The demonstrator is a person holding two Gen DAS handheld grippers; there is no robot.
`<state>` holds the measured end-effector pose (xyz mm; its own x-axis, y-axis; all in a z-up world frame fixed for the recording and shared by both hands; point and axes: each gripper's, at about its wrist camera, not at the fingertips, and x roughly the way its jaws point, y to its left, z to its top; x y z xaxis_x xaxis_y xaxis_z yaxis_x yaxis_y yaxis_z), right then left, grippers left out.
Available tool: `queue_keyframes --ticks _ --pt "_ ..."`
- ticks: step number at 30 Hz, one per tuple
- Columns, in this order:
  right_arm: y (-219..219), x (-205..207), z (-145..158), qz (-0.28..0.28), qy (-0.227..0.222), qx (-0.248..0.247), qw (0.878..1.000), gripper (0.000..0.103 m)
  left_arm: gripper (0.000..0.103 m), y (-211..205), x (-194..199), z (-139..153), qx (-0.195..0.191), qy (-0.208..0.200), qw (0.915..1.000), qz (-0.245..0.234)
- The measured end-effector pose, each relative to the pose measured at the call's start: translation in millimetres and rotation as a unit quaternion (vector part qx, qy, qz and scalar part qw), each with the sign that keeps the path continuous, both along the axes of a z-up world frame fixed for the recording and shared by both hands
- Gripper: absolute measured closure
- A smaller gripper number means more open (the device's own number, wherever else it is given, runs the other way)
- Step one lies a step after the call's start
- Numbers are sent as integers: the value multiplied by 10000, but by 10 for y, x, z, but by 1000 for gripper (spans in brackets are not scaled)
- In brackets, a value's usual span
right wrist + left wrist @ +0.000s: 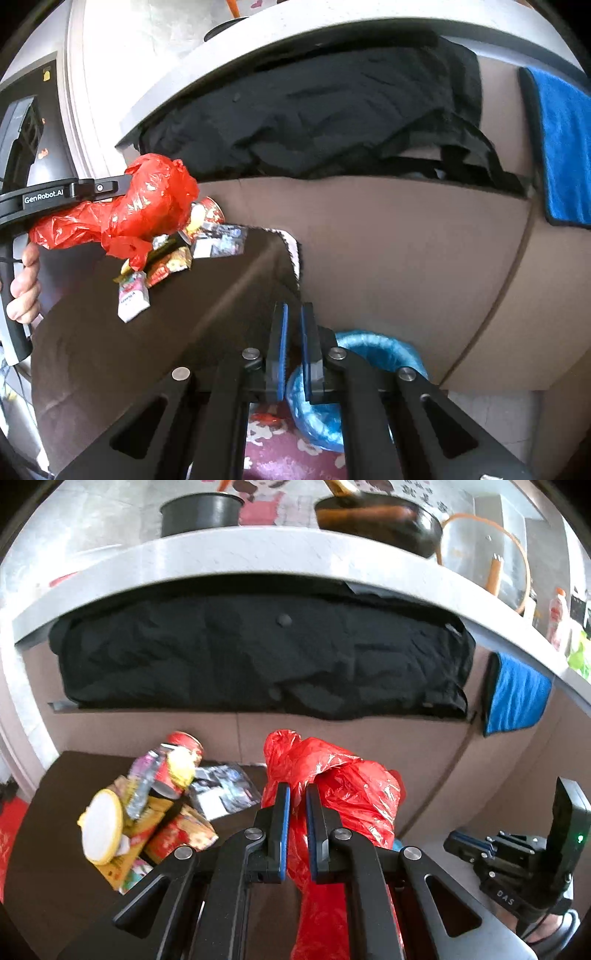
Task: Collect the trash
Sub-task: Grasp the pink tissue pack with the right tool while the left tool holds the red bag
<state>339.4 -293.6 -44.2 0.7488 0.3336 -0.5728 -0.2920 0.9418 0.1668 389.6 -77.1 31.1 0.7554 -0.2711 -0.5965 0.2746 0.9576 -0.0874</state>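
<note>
A crinkled, glossy red plastic bag (pixel 332 794) fills the lower centre of the left wrist view, bunched into a twisted wad. The left gripper (pixel 296 794) is clamped on it: the two blue-padded fingers (pixel 283 823) pinch a fold of the film, and the rest of the bag billows up and to the right of the tips and trails down between the black linkage arms. In the right wrist view the same bag (pixel 147 206) hangs at middle left, with a person's hand (pixel 24 284) on the gripper's grip below it.

To the left of the bag, on a dark brown table (pixel 48 856), lies a pile of litter (pixel 147 805): one red cylindrical can, one round white lid with a yellow rim, one glossy dark foil packet, and several crumpled printed wrappers. Blur makes the exact wrapper count uncertain.

The right gripper (pixel 293 321) sits at lower centre of its own view, its jaws drawn together with only a thin slit between the pads and nothing caught there. Just behind its tips, lower right, is one round bin lined with a wrinkled blue plastic liner (pixel 373 347).

Above, a rumpled black cloth (pixel 258 653) hangs below a pale stone counter edge (pixel 221 557), and one blue towel (pixel 517 694) hangs at the right.
</note>
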Motion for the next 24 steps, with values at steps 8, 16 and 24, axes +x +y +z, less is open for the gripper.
queue_keyframes --ticks 8,16,24 --pt "96 -37 -103 202 105 -69 9997 98 95 166 -50 -29 40 97 9999 88" --pt "953 24 -174 976 -23 -163 9951 84 95 1146 -174 -61 95 2 9958 909" --pt "2235 207 -344 2472 215 -422 9678 65 95 2174 -396 -235 -128 167 9862 1642"
